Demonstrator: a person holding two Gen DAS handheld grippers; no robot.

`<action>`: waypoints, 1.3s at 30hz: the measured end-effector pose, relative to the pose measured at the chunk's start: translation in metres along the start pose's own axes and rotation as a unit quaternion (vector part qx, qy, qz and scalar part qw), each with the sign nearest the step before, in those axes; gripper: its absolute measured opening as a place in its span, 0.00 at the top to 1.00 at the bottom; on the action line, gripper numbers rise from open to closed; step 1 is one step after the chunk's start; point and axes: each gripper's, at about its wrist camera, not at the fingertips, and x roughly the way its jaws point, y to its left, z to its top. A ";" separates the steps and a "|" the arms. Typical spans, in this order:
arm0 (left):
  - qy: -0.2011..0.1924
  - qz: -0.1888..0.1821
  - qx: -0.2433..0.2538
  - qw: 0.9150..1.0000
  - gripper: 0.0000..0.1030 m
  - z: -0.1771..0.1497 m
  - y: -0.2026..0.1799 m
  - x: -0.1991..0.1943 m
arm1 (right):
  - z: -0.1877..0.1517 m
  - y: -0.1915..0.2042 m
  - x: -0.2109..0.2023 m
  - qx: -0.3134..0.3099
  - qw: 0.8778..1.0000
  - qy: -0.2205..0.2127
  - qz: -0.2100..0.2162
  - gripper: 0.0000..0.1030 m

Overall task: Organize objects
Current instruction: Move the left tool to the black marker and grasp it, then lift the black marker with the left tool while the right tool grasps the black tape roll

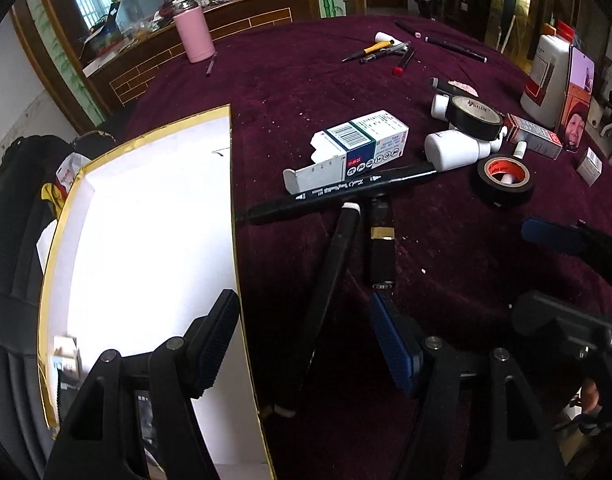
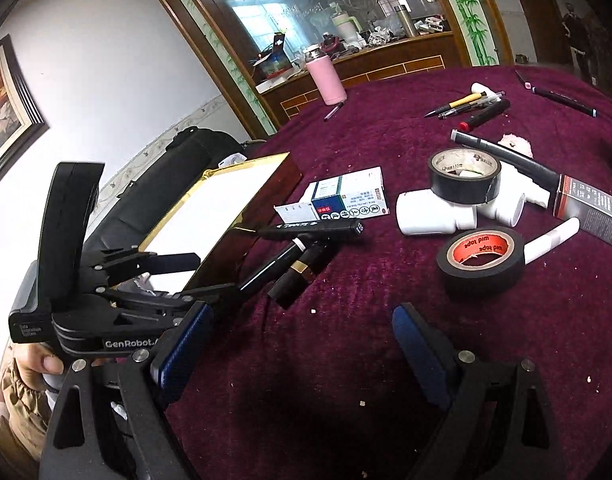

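most of the sorting is left to do.
box (image 1: 145,240) holds one small item; markers, tape rolls (image 2: 482,262), bottles lie loose on table (image 2: 346,360); left gripper (image 1: 306,344) and right gripper (image 2: 301,348) gape wide, holding nothing.

Daylight is coming through the window reflected in the large glass-fronted wooden cabinet (image 2: 306,12) beyond the far edge of the maroon velvet-covered bench (image 1: 446,240), leaving the room moderately bright. The white inside of the gold-rimmed open box (image 1: 145,220) at the bench's left edge is blowing out to near pure white in the left wrist view. Soft shadows are pooling at the near edge under both cameras. Fisheye distortion is bending straight lines, and black vignetting is filling the corners. Focus is holding fairly sharp throughout.
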 end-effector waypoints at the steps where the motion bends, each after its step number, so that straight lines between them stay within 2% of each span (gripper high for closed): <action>1: 0.000 0.000 0.001 1.000 0.35 0.002 0.000 0.000 | 0.000 0.000 0.000 0.001 1.000 0.001 -0.001 0.08; 8: -0.024 -0.022 0.018 0.999 0.35 0.008 -0.006 -0.013 | 0.001 -0.004 -0.001 0.009 1.000 -0.004 -0.003 0.08; 12: -0.025 -0.032 0.035 0.999 0.35 0.011 -0.014 -0.005 | 0.000 -0.006 0.000 0.014 1.000 -0.002 -0.004 0.08; 20: 0.010 -0.043 0.034 0.998 0.38 0.008 -0.009 0.022 | 0.001 -0.008 -0.003 0.017 1.000 -0.005 -0.006 0.08; 21: 0.018 -0.047 0.031 0.998 0.40 0.007 -0.007 0.025 | 0.001 -0.008 -0.003 0.018 1.000 -0.006 -0.007 0.08; 23: 0.034 -0.074 0.024 0.996 0.55 0.002 -0.006 0.030 | 0.001 -0.008 -0.004 0.019 1.000 -0.007 -0.006 0.08; 26: 0.041 -0.103 0.030 0.993 0.60 -0.004 -0.014 0.030 | 0.002 -0.008 -0.005 0.020 1.000 -0.008 -0.005 0.08; 28: 0.037 -0.095 0.037 0.994 0.60 -0.006 -0.021 0.029 | 0.002 -0.008 -0.007 0.019 1.000 -0.010 -0.005 0.08; 32: 0.032 -0.119 0.007 0.992 0.62 -0.007 -0.018 0.025 | 0.004 -0.011 -0.010 0.021 1.000 -0.014 -0.007 0.08; 33: 0.030 -0.121 0.002 0.992 0.64 -0.009 -0.016 0.024 | 0.004 -0.013 -0.012 0.023 1.000 -0.015 -0.010 0.08; 35: 0.031 -0.114 -0.007 0.993 0.79 -0.011 -0.012 0.024 | 0.005 -0.018 -0.015 0.027 0.999 -0.018 -0.015 0.08; 36: 0.032 -0.111 -0.012 0.993 0.83 -0.012 -0.010 0.025 | 0.005 -0.022 -0.017 0.030 0.999 -0.020 -0.019 0.08; 39: 0.037 -0.113 -0.024 0.993 0.86 -0.013 -0.004 0.029 | 0.007 -0.033 -0.023 0.046 0.998 -0.025 -0.030 0.08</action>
